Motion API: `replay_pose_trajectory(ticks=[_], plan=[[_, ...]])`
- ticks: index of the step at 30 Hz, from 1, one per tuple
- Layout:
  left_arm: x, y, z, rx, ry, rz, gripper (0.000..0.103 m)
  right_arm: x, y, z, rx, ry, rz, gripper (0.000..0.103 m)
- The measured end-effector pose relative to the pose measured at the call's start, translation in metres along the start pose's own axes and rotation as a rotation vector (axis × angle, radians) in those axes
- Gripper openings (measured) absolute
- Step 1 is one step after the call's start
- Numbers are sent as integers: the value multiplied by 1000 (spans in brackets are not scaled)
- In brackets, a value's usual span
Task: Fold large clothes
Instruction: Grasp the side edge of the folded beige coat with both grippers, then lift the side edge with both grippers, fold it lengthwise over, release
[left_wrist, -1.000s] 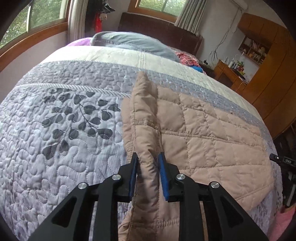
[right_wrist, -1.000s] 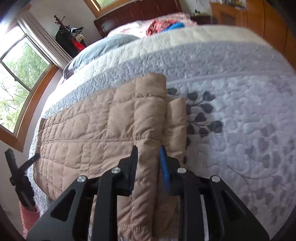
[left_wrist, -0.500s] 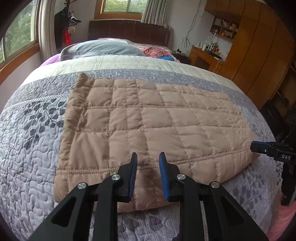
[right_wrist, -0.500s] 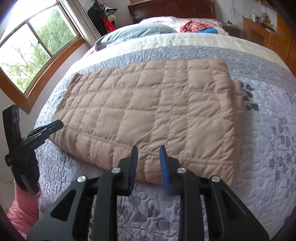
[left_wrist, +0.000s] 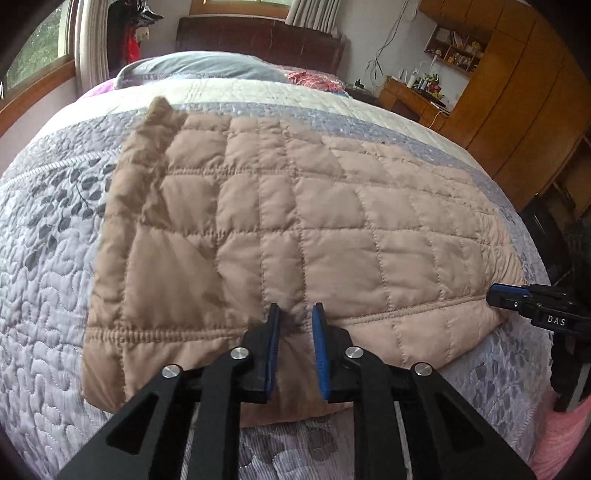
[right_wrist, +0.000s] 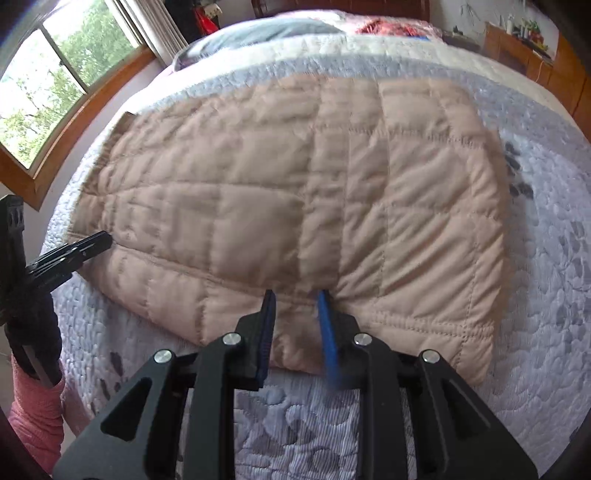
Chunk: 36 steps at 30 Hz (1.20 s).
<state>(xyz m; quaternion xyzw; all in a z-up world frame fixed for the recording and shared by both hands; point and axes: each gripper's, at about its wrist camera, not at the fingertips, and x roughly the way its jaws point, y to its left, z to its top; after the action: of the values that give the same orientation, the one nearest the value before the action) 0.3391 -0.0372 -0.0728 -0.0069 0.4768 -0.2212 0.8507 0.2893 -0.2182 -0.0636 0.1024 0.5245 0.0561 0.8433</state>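
On the bed, over the grey quilted bedspread (left_wrist: 48, 280), a tan quilted jacket (left_wrist: 314, 221) lies folded into a broad flat rectangle, its long stitched hem along the near edge of the bed. Toward the headboard from the jacket sits a grey pillow (left_wrist: 199, 68). The left gripper (left_wrist: 294, 343) clamps the jacket's near hem, cloth bunched between its blue pads, at a spot toward the left half of the jacket. The right gripper (right_wrist: 294, 325) grips the same hem further right, fabric puckering around its fingers. Each tool shows at the edge of the other's view, beside the jacket's corners. A pink sleeve (right_wrist: 35, 413) shows below the jacket's left end. A wooden wardrobe (left_wrist: 517, 99) stands right of the bed.
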Motion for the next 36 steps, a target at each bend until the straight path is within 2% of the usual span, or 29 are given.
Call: replay_pose_trajectory(ticks=[4,7,10,15,17,20,22,23,25,26,27,28,30,33,34,36], plan=[[-5,-22,30,36,-53,2,29,-19,8,25,0,-53,33,25],[18,-38,56,42,-17,-18,29,-13,11,51,11,-65,48,25],[47,-42,74,44,16,3,29,4,8,73,21,-53,31,25],[82,-31,76,56,77,3,29,53,-7,84,71,41,35,22],[86,-30,70,70,74,1,29,63,-8,80,72,43,39,22],[84,-33,69,71,81,7,29,62,-6,80,62,43,33,22],[76,-31,71,44,96,-7,29,54,-9,81,75,41,59,23],[68,-29,73,32,98,-16,29,45,-12,80,79,33,75,27],[44,-19,73,31,58,-21,37,17,-20,74,63,-32,98,45],[28,-10,72,38,22,-1,48,1,-27,70,58,-71,94,58],[14,1,72,35,-8,23,57,-16,-37,65,63,-112,78,61],[4,15,72,22,-29,40,60,-27,-49,63,75,-135,67,62],[-13,53,72,-41,-42,64,75,-43,-80,58,134,-154,75,72],[-16,112,70,-142,-22,78,78,-51,-130,53,243,-150,83,78],[-14,129,67,-182,-8,48,78,-47,-140,52,266,-134,95,80],[-7,153,62,-256,10,-65,78,-35,-156,45,304,-96,135,82]])
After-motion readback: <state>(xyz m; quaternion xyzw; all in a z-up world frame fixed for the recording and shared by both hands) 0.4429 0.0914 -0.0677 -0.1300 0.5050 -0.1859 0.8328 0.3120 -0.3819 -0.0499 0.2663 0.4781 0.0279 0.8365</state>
